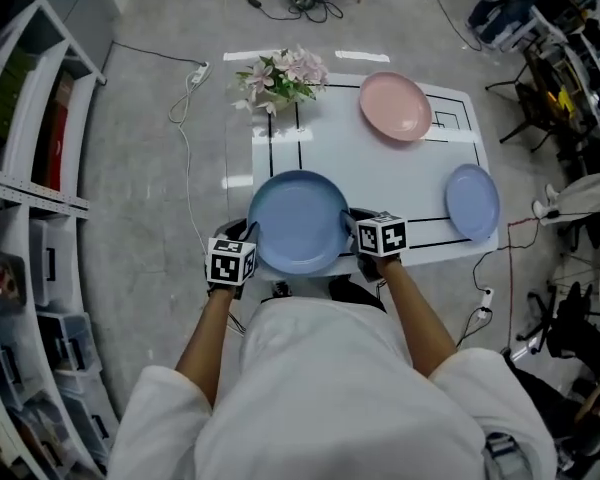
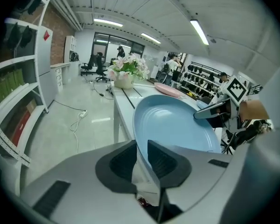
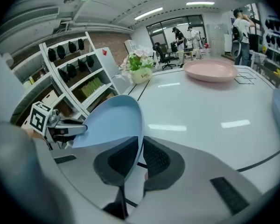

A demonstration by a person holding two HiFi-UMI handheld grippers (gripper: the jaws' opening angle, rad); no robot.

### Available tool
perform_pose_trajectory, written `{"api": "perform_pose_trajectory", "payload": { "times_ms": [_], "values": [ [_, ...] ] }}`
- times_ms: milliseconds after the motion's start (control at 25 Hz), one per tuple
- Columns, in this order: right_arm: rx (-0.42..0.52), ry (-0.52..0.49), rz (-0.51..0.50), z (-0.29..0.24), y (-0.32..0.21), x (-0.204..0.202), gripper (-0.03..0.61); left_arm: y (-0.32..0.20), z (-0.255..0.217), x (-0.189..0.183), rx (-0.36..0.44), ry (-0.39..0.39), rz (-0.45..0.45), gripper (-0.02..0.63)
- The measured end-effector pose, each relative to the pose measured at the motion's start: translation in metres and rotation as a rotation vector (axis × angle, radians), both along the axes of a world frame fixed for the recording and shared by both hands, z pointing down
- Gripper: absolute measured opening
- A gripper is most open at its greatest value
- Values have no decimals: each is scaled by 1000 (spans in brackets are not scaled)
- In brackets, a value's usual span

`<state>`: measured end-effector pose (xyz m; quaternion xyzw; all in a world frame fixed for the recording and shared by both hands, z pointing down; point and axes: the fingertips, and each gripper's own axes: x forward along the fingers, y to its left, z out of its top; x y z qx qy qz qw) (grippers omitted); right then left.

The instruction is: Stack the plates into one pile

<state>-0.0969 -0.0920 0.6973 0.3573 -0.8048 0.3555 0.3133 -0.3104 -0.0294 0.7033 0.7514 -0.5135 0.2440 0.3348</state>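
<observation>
- The left gripper (image 2: 142, 142) has its fingers clamped on the left rim of the large blue plate (image 1: 298, 220).
- The right gripper (image 3: 140, 139) has its fingers pinched on the opposite rim, so 2 grips share the load.
- The plate sits at the tabletop's (image 1: 380, 163) near edge.
- Raise both sides evenly, or the thin rim could slip.
- The small blue plate (image 1: 472, 201) lies to the right and the pink plate (image 1: 394, 106) farther off; centre the large plate over whichever is chosen before letting go.

The right hand-held gripper (image 3: 141, 146) pinches the near rim of the big blue plate (image 3: 109, 125) — one pad on each side. The left hand-held gripper (image 3: 60, 126) holds the plate's far rim. Past the plate, on the white table (image 3: 200, 111), sit a pink plate (image 3: 210, 70) and flowers (image 3: 140, 62).
</observation>
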Motion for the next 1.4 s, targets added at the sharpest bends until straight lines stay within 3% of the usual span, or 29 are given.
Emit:
{"api": "perform_pose_trajectory", "payload": {
  "times_ms": [160,360,760,1080,1400],
  "values": [
    [42,-2,81,-28,-11,19,44,-26,-18,16,62,39,20,77],
    [172,74,126,-70,-40,64,48,-73,-55,55,144,65,87,75],
    [297,66,218,-117,-147,163,52,-211,-119,150,254,29,125,58],
    [300,54,168,-114,-279,243,57,-336,-120,230,233,1,52,49],
    [233,122,45,-61,-376,270,67,-418,-69,259,128,-31,-12,49]
  ]
}}
